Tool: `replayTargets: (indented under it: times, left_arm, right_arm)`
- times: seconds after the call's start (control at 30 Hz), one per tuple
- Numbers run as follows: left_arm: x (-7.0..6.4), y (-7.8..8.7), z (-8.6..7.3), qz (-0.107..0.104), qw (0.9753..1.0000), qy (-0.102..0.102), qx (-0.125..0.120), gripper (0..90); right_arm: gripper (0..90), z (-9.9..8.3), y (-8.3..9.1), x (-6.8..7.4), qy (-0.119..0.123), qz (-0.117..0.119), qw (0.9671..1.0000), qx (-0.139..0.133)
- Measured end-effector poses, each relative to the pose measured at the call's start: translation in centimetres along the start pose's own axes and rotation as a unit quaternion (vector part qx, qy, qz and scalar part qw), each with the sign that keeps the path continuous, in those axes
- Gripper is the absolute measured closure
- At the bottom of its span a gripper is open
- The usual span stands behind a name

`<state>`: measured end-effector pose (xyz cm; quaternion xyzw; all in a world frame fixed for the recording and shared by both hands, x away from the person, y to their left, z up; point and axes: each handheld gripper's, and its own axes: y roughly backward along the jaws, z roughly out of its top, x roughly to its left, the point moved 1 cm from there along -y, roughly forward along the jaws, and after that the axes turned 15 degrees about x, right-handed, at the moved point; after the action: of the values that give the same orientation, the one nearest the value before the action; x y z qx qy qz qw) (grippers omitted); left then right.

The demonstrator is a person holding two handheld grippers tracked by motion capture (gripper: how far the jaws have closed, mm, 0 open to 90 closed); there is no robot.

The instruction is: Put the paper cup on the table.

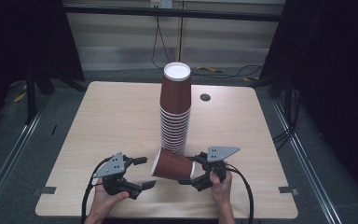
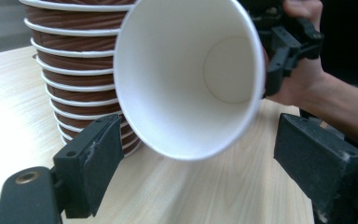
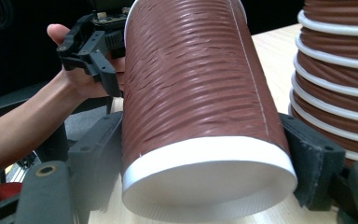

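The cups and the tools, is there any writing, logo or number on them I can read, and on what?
None can be read.
The single brown cup, held sideways in the right tool: plain ribbed wall, bare white inside.
The stack of cups on the table: only ribs and white rims.
The left tool and both grey plates: no marking legible.
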<state>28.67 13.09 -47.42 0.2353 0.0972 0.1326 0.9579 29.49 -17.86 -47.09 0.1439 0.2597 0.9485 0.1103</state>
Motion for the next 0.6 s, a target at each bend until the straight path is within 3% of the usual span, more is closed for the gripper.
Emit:
replayTargets:
  times: [0.1, 0.13, 0.23, 0.37, 0.6]
  left_arm:
    - [0.0, -0.1, 0.1, -0.006, 0.9999, -0.008, -0.002, 15.3]
    - [0.0, -0.1, 0.2, 0.006, 0.9999, -0.008, -0.002, 15.3]
    - [0.3, -0.2, 0.3, 0.003, 1.0, -0.003, -0.005, 14.1]
    - [0.4, -0.6, 0.5, 0.012, 0.9999, -0.009, 0.003, 4.9]
    - [0.5, -1.6, 2.0, -0.013, 0.9993, -0.032, 0.012, 0.0]
  right_arm:
    - [22.4, 0.0, -0.2, 0.0, 0.009, 0.008, 0.9999, -0.006]
    - [22.4, 0.0, -0.3, 0.1, 0.011, 0.012, 0.9998, -0.008]
    - [22.4, 0.1, -0.3, 0.2, 0.017, 0.016, 0.9997, -0.008]
    - [22.5, 0.2, -0.4, 0.1, 0.019, 0.021, 0.9996, -0.001]
    - [22.5, 0.5, -0.8, 0.2, 0.028, 0.027, 0.9992, 0.014]
